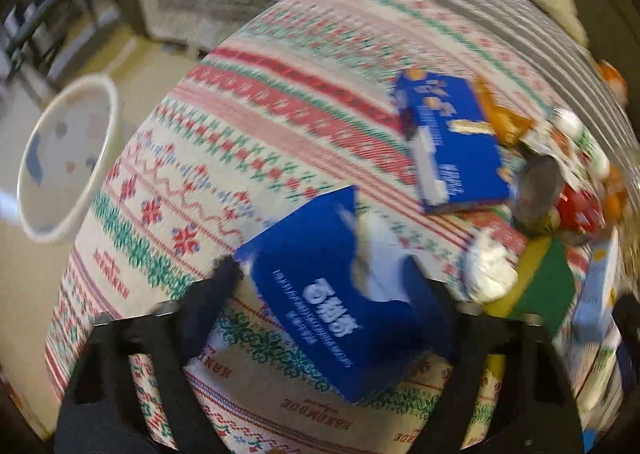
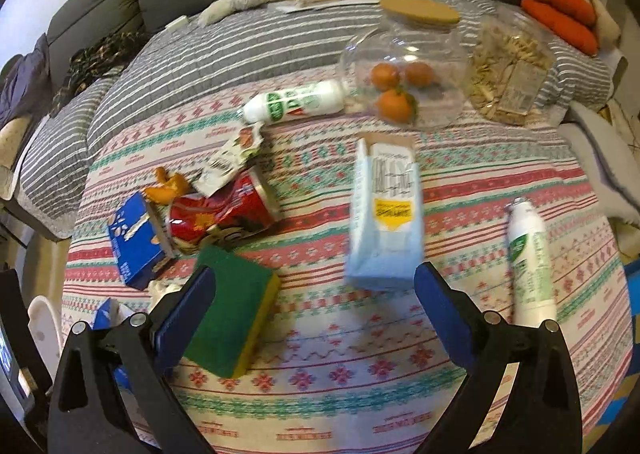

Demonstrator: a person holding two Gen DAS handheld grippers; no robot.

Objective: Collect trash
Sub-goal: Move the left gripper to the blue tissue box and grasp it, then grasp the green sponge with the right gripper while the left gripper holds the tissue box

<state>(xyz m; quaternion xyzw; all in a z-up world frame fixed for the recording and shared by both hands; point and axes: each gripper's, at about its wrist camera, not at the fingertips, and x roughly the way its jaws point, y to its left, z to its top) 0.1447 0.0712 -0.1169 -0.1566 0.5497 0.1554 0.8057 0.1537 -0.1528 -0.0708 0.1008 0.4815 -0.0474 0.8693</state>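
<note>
My left tool (image 1: 328,302) pinches a dark blue cardboard tissue box (image 1: 340,294) with white tissue poking from its top, one pad on each side, lifted above the patterned red, green and white knitted blanket (image 1: 248,126). The white plastic waste bin (image 1: 68,158) stands on the floor well to my left, so I judge the step is carrying the box over. To do it well I keep the squeeze firm but not crushing, since the card will give, swing wide of the blanket edge, and let go only once the box sits over the bin's mouth. My right tool (image 2: 316,294) is spread and holds nothing, above the blanket near the pale blue carton (image 2: 384,222) and the green and yellow sponge (image 2: 228,314).
</note>
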